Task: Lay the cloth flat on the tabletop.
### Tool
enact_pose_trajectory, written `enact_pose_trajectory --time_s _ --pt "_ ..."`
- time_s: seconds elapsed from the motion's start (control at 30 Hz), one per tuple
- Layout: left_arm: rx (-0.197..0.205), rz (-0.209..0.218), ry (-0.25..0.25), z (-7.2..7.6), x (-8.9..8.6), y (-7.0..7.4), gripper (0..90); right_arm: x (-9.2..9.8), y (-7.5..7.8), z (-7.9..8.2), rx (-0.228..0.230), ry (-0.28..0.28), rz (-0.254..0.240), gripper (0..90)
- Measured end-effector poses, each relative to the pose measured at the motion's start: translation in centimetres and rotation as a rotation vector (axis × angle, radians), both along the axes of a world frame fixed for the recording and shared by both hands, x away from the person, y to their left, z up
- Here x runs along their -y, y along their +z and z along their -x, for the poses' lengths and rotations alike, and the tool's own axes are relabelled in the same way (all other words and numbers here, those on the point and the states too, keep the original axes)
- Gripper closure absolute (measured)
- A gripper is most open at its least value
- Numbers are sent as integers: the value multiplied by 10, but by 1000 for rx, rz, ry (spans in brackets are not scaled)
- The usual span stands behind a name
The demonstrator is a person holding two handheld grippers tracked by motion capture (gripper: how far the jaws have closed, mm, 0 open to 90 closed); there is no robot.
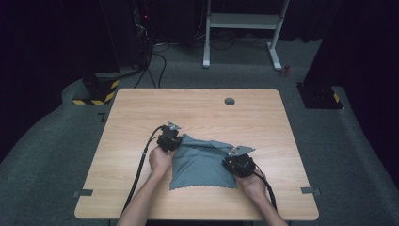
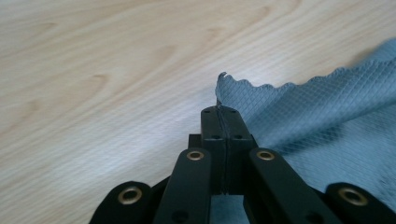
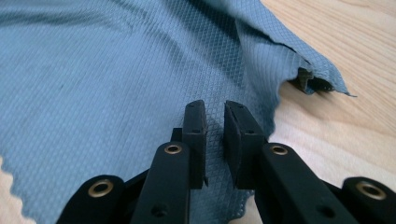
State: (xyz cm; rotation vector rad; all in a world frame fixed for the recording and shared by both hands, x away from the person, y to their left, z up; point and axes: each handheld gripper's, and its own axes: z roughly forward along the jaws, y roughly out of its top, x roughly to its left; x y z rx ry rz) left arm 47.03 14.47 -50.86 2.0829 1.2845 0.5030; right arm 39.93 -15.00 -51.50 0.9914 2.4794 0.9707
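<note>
Two grippers work on one grey-blue cloth (image 1: 202,162) that lies on the near half of the wooden table (image 1: 197,106), between the person's hands. In the high view the left gripper (image 1: 175,137) sits at the cloth's far left corner, held by the left hand (image 1: 160,160), and the right gripper (image 1: 235,157) sits on the cloth's right edge, held by the right hand (image 1: 254,183). A black cable (image 1: 141,165) trails from the left gripper toward the near table edge. In the left gripper view the left gripper (image 2: 223,112) has its jaws pressed together, with a thin edge of the cloth (image 2: 327,112) pinched between the pads right at the scalloped corner; the rest of the cloth spreads away to the right over the table (image 2: 93,70). In the right gripper view the right gripper (image 3: 215,109) has its jaws a narrow gap apart, standing over the cloth (image 3: 116,70) near its edge; the weave shows in the gap, and the pads do not press it. Beyond them a fold of the cloth is raised off the table (image 3: 350,46).
</note>
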Motion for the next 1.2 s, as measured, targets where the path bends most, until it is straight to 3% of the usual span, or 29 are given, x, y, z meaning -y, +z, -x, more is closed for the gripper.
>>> enact_pose_trajectory --time_s 0.1,0.27,0.33,0.43,0.47,0.6,0.7,0.83,0.9,0.93,0.97,1.07,1.1,1.13,1.2 --pt "25 -4 30 0 -8 5 899 3 1 7 4 13 14 793" --pt "5 6 57 -1 -14 1 880 8 3 13 -24 32 20 790" --pt "14 17 52 1 -14 -1 747 11 7 13 -12 29 -5 779" --pt "25 26 40 6 -14 -2 642 18 16 10 15 -13 -75 779" --pt "42 9 25 11 -14 -2 618 20 19 8 28 -28 -88 777" --pt "49 3 32 14 -21 -3 605 21 24 -10 23 -100 -98 760" --pt "42 17 61 10 -27 -6 618 14 20 -30 20 -141 -71 747" --pt "50 25 71 5 -30 -6 641 9 11 -62 9 -222 -107 680" --pt "52 22 64 4 -29 -5 641 8 10 -68 5 -241 -110 671" --pt "52 20 60 3 -29 -4 640 9 9 -82 -19 -292 -115 667" --pt "54 31 60 -1 -29 -1 637 8 9 -88 -35 -304 -116 665" --pt "47 38 59 -4 -27 0 646 5 8 -93 -24 -319 -115 667" --pt "27 33 47 -8 -23 -2 657 -1 4 -98 -58 -317 -74 672" --pt "27 33 47 -8 -23 -2 664 -3 2 -100 -63 -314 -55 681" --pt "14 29 38 -11 -20 -7 726 -9 1 -100 -42 -310 -36 749"
